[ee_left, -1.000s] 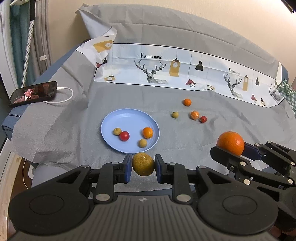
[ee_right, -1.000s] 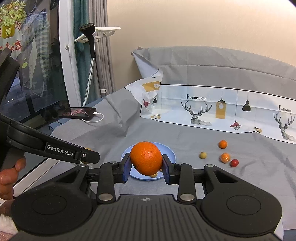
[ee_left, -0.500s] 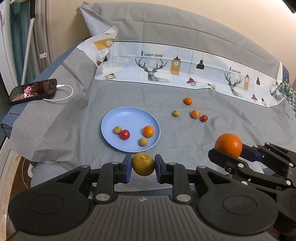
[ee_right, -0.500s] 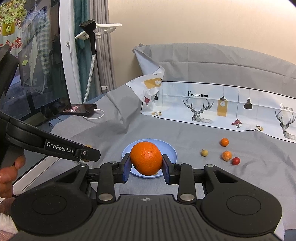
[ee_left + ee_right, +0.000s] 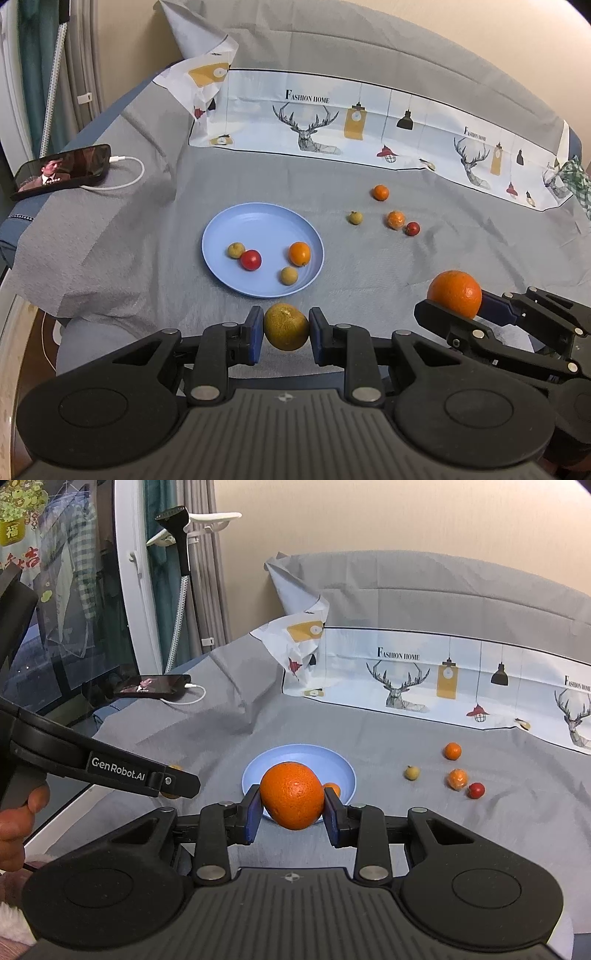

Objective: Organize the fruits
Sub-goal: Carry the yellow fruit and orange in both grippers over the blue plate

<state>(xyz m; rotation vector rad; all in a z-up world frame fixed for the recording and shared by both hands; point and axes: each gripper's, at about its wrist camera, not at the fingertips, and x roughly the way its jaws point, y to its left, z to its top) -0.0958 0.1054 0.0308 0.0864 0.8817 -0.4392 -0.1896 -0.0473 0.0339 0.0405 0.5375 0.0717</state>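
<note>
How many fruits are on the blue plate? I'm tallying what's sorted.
4, left wrist view: a yellowish fruit touching a red one at left, an orange one at right, another yellowish one nearest. None seems hidden on the blue plate.

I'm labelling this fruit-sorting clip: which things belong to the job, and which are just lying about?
Job:
- round blue plate with four small fruits
- brownish-green fruit in left gripper
- large orange in right gripper
- four loose small fruits on grey cloth

Lying about:
- black phone, white cable
- deer-print sheet
</note>
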